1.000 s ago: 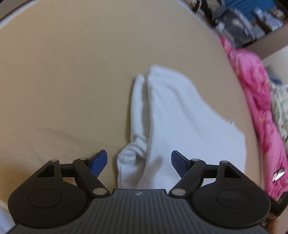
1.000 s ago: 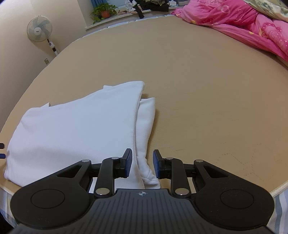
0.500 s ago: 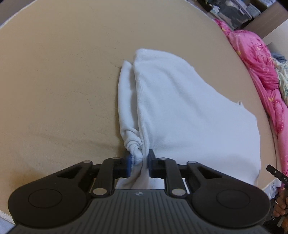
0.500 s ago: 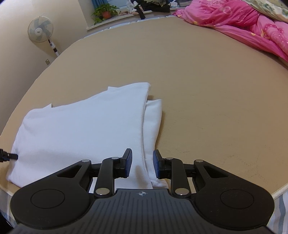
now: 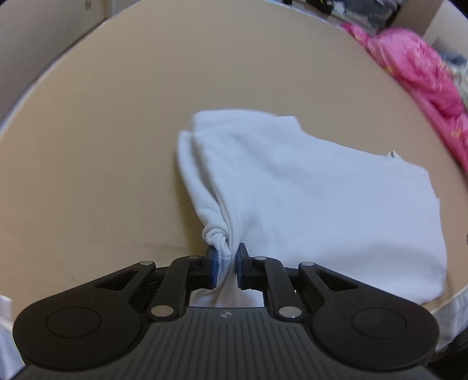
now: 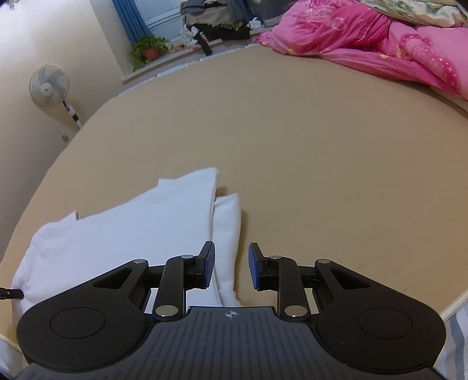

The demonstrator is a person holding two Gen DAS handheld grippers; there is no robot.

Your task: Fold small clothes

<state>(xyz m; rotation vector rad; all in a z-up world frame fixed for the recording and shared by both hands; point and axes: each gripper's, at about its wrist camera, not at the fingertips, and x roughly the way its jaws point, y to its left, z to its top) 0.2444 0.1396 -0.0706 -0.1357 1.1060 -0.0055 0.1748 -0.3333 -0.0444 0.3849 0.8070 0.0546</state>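
A white garment [image 5: 307, 187] lies partly folded on the tan bed surface [image 5: 102, 146]. My left gripper [image 5: 226, 263] is shut on a bunched corner of its folded edge and lifts that edge off the bed. In the right wrist view the same white garment [image 6: 131, 225] lies at the lower left. My right gripper [image 6: 229, 264] sits over the garment's narrow folded strip with its jaws a little apart on either side of the cloth, not pinching it.
A pink quilt [image 6: 380, 43] lies bunched along the far side of the bed and also shows in the left wrist view [image 5: 424, 76]. A standing fan [image 6: 49, 84], a potted plant [image 6: 149, 49] and piled clothes [image 6: 216, 20] stand beyond the bed. The bed edge [image 6: 453, 304] is close at the right.
My left gripper closed on the garment's corner and lifted it, turning the cloth. My right gripper stayed slightly open and backed off a little.
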